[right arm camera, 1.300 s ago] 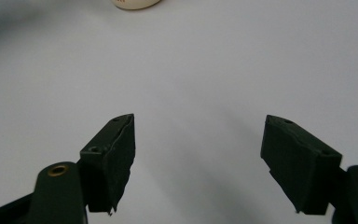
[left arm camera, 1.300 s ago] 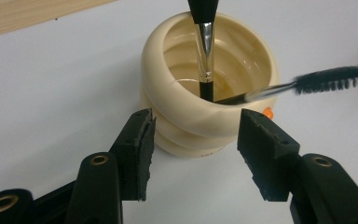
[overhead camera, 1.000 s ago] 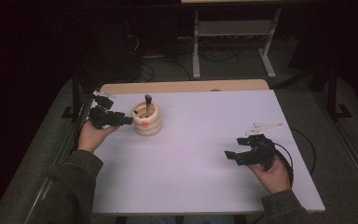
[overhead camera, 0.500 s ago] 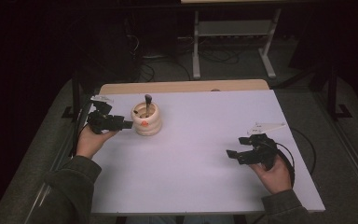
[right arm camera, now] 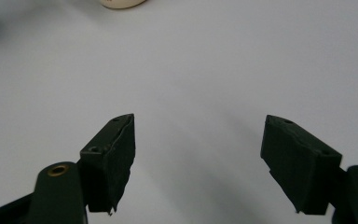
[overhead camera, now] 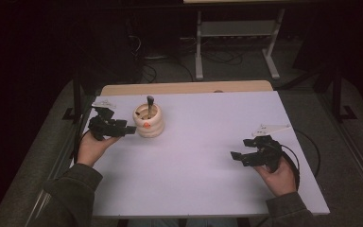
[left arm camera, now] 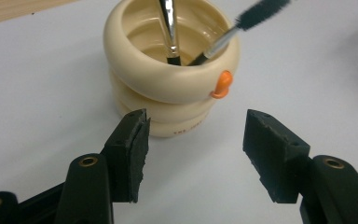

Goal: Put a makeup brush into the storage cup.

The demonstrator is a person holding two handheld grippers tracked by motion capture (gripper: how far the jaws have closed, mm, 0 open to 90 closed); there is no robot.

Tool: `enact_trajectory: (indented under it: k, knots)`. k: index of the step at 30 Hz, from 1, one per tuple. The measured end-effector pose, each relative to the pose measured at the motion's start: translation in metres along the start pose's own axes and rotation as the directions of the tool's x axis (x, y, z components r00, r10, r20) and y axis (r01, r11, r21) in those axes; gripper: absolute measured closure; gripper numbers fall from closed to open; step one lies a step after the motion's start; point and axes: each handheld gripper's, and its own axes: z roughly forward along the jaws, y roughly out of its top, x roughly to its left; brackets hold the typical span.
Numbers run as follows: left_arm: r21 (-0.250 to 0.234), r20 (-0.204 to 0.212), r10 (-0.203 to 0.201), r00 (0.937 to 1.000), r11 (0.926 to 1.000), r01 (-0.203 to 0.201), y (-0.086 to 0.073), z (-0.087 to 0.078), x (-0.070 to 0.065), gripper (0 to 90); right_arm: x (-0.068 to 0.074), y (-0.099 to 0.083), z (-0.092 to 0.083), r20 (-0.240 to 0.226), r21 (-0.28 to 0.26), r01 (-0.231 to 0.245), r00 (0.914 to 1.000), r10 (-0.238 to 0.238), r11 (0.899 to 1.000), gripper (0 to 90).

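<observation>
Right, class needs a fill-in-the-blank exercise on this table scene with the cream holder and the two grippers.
1. The cream ringed holder has a small ____ knob on its side.
2. Inside the holder stand ____ brushes.
3. The left gripper, with nothing between its jaws, is ____.
4. The right gripper is over the bare ____ table.

Missing words: orange; two; open; white

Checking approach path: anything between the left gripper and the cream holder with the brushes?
Nothing visible. The left gripper faces the cream holder with its jaws open, just opened wider, nothing between them; bare white table lies in the gap.
</observation>
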Motion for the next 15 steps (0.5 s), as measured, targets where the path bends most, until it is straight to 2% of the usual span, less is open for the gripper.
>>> enact_trajectory:
  k: [3,5,6,9,14,15]
  knots:
    - [-0.003,0.004,0.007,1.0000,1.0000,-0.007,-0.003,0.000,-0.003,39.6,0.000,0.000,0.000,0.000,0.001,0.000,1.0000,0.000,1.000,25.1]
    - [-0.011,0.004,-0.004,1.0000,0.9999,0.004,-0.006,0.001,-0.004,39.3,0.000,0.000,0.000,0.001,0.003,0.001,1.0000,-0.001,1.000,25.1]
    - [0.004,0.008,0.007,0.9999,1.0000,-0.007,-0.007,0.001,-0.003,39.3,-0.001,-0.001,0.000,0.000,0.004,0.003,1.0000,-0.003,1.000,25.1]
    - [-0.010,0.008,-0.013,0.9999,0.9999,0.013,-0.011,0.002,-0.003,39.2,-0.001,-0.001,0.000,-0.001,0.003,0.000,1.0000,0.000,1.000,25.1]
    - [-0.011,0.013,-0.004,0.9999,0.9999,0.005,-0.015,0.001,-0.005,39.2,-0.002,-0.002,0.000,0.002,0.001,-0.003,1.0000,0.003,1.000,25.1]
    - [-0.019,0.014,-0.012,0.9998,0.9997,0.013,-0.016,0.002,-0.006,39.2,-0.002,-0.002,0.000,0.003,0.000,-0.006,1.0000,0.006,1.000,25.1]
